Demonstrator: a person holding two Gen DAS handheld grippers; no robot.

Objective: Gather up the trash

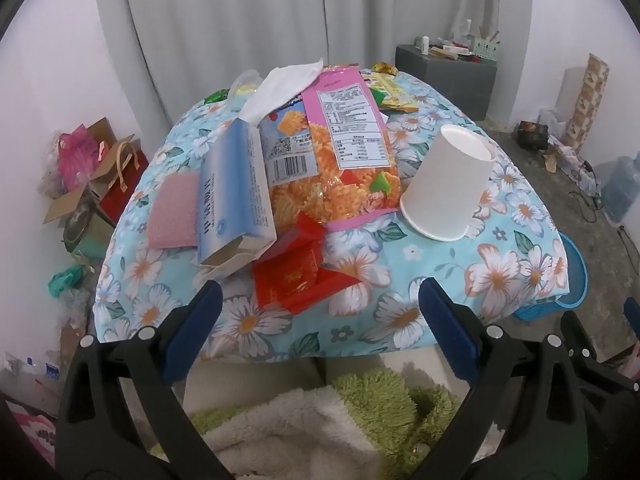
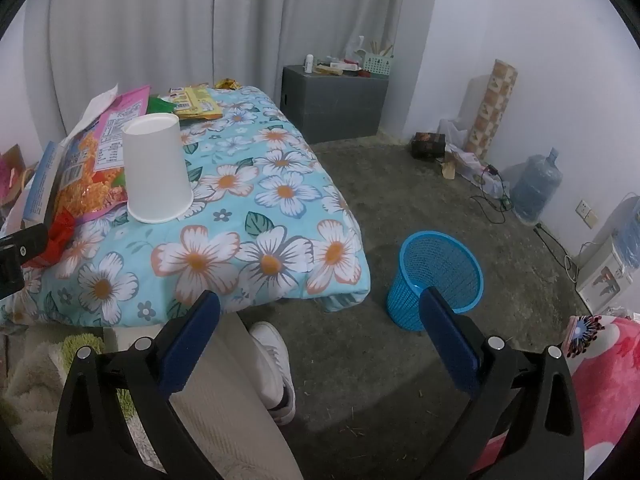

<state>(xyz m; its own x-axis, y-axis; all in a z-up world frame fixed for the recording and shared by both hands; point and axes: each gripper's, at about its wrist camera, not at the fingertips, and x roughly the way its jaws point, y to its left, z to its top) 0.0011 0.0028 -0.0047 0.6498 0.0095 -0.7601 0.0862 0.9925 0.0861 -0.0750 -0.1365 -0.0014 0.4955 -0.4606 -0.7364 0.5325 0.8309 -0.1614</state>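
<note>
two wrist views over a worktop (image 1: 400,280) draped in a floral cloth, with litter heaped on it. both pairs of tongs are standing wide and are gripping nothing: the left tongs (image 1: 320,312) are hovering at the near edge of the cloth, the right tongs (image 2: 320,320) are hanging off the worktop's right corner, above bare floor.

the trash is lying ahead of and beyond the left tongs. nearest is a red wrapper (image 1: 300,276), just past the tips and slightly left of their midline, flat and crumpled. behind it, a blue-and-white carton (image 1: 236,192) is lying with its long axis running away from the tongs, its open end facing them, and resting partly on a pink pad (image 1: 172,212) and against a large snack bag (image 1: 352,152). the bag's long axis is also running away from the viewer. a white paper cup (image 1: 448,180) is standing mouth-down to the right of the bag, apart from the wrapper.

from the right tongs, the cup (image 2: 156,168) is lying ahead and to the left, well up the cloth; a blue mesh basket (image 2: 440,272) is standing on the floor just beyond the right-hand blade, beside the worktop's corner.

judged from this layout, the left tongs are nearer the wrapper and carton, while the right tongs are nearer the basket, the likely destination.
</note>
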